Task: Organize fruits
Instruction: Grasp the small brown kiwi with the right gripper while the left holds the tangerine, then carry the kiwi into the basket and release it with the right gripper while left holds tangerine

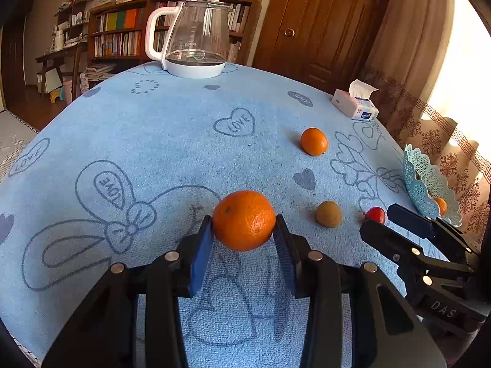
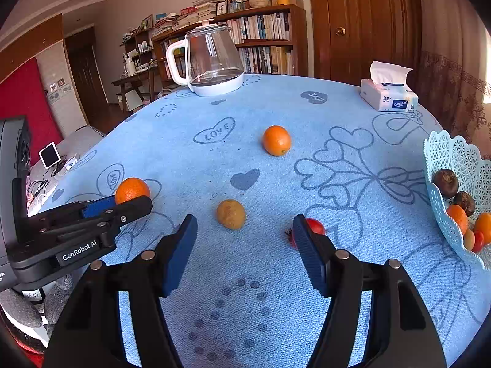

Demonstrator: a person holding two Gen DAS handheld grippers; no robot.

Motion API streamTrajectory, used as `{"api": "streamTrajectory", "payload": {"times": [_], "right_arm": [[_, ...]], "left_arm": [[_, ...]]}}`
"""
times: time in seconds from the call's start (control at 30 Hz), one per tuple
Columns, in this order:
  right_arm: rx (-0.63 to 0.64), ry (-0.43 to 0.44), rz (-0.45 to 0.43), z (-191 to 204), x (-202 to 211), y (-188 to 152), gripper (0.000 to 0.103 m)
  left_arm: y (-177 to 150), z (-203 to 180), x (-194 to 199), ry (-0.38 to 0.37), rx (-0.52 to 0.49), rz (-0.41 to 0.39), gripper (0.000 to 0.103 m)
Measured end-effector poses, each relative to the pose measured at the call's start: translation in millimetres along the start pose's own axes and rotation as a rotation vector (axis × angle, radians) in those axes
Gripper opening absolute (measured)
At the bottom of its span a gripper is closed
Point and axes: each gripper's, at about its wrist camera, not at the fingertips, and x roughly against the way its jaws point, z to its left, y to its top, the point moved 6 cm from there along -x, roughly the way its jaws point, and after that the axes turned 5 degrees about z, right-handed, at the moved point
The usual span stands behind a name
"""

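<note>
My left gripper [image 1: 244,228] is shut on a large orange [image 1: 244,220], its blue pads pressing both sides just above the blue cloth [image 1: 172,141]. In the right wrist view the same gripper [image 2: 122,204] and orange [image 2: 132,190] sit at the left. My right gripper [image 2: 245,223] stands open with nothing between its pads. A brown fruit [image 2: 231,214] lies just beyond its tips, and a small red fruit [image 2: 316,225] is beside its right finger. A second orange [image 2: 276,140] rests further back. The light blue lattice basket [image 2: 454,153] at the right holds several fruits.
A glass kettle [image 1: 196,40] on a white base stands at the table's far edge. A tissue pack [image 2: 388,98] lies at the back right. Bookshelves, a wooden door and curtains are behind the round table. The basket [image 1: 429,181] sits near the right rim.
</note>
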Motion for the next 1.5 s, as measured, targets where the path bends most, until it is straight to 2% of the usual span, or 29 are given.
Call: {"api": "streamTrajectory", "payload": {"times": [0.1,0.17,0.27,0.43,0.7,1.17,1.5], "right_arm": [[0.035,0.011,0.029,10,-12,4,0.056],[0.045,0.016,0.051,12,-21,6,0.047],[0.049,0.022,0.081,13,-32,8,0.04],[0.047,0.026,0.109,14,-45,11,0.039],[0.031,0.013,0.141,10,-54,9,0.028],[-0.069,0.038,0.037,-7,-18,19,0.028],[-0.218,-0.042,-0.067,-70,30,24,0.028]], "left_arm": [[0,4,1,-0.007,0.024,-0.006,0.04],[-1,5,1,-0.014,0.034,-0.003,0.04],[-1,7,1,-0.029,0.045,-0.003,0.04],[-2,9,-1,-0.042,0.058,0.009,0.04],[-3,9,-3,-0.044,0.058,0.018,0.04],[-2,9,-4,-0.044,0.058,0.018,0.04],[-2,8,-5,-0.04,0.053,0.019,0.04]]}}
